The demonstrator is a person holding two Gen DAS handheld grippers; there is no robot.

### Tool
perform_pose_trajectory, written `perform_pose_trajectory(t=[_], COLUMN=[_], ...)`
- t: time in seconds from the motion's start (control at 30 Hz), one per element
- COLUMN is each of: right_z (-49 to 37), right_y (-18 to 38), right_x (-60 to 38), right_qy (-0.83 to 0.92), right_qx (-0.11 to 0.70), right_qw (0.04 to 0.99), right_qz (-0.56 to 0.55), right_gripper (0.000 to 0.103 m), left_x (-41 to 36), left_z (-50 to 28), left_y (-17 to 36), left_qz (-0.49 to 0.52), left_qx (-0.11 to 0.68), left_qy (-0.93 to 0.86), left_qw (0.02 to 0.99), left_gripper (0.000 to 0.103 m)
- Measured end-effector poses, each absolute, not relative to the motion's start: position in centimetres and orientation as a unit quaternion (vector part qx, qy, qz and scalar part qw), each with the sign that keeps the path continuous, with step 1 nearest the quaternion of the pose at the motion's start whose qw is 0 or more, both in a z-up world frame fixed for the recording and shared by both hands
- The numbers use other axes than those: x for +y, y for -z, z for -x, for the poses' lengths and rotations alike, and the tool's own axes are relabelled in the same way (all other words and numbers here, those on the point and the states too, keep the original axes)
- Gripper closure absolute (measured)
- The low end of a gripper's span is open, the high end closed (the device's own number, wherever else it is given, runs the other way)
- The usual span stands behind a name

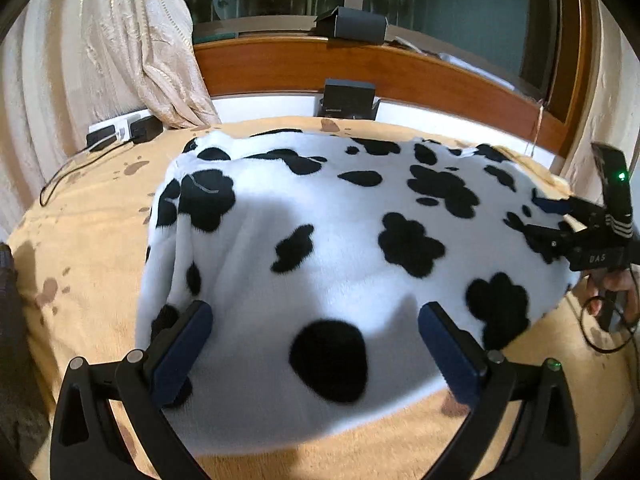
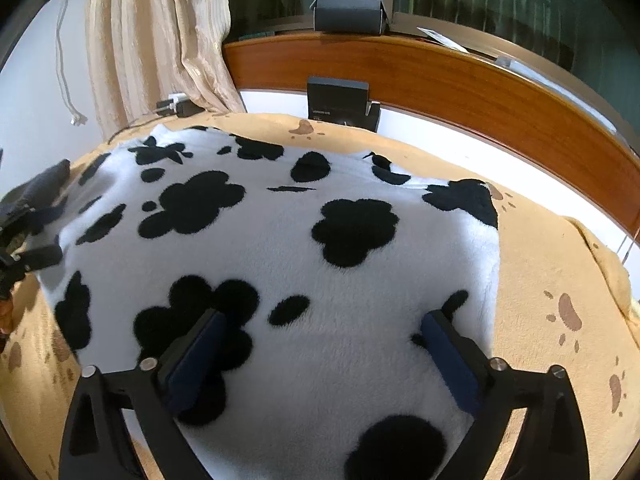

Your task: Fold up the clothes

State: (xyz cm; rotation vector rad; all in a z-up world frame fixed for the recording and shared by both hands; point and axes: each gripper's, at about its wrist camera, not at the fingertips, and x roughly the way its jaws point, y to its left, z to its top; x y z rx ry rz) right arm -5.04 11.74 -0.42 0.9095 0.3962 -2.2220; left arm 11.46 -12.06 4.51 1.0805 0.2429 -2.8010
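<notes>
A fluffy white garment with black paw-like spots lies spread on a tan blanket. My left gripper hovers open over the garment's near left part, its blue pads wide apart with nothing between them. My right gripper is open too, above the garment's near right part, close to its right edge. In the left wrist view the right gripper shows at the garment's right side with a hand behind it. The left gripper appears at the far left of the right wrist view.
The tan blanket carries brown paw prints. A wooden ledge runs behind, with dark boxes on and below it. A cream curtain hangs at the back left, near black chargers and cables.
</notes>
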Motion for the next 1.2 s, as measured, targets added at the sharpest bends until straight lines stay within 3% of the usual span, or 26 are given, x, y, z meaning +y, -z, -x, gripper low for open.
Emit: perform_pose_trajectory(t=[0.23,0.33,0.83,0.97,1.2], right_z=[5.7,5.7,4.6,3.6,6.0], right_y=[-0.9,-0.9,-0.9,-1.5,-6.3], right_x=[17.0,18.0,20.1,19.8,17.0], right_qy=[0.829,0.820,0.805,0.837,0.874], right_qx=[0.010,-0.005,0.015,0.038,0.036], right_qw=[0.439,0.455,0.482,0.435,0.325], right_qz=[-0.347,-0.347,-0.347,-0.330,-0.359], right_gripper=[0.001,0.001,0.001,0.001,0.001], left_x=[-15.8,-16.7,-13.9,-14.3,-17.2], left_z=[-16.5,-18.5,-16.2,-13.0,-3.9], left_y=[-3.8,-3.4,-5.2,-8.6,-11.0], left_qz=[-0.307,-0.278,-0.355,-0.364,-0.392], left_qx=[0.259,0.319,0.238,0.195,0.185], left_qy=[0.916,0.906,0.903,0.908,0.896], left_qw=[-0.005,-0.019,0.038,0.074,0.099], left_gripper=[0.000,0.000,0.000,0.000,0.000])
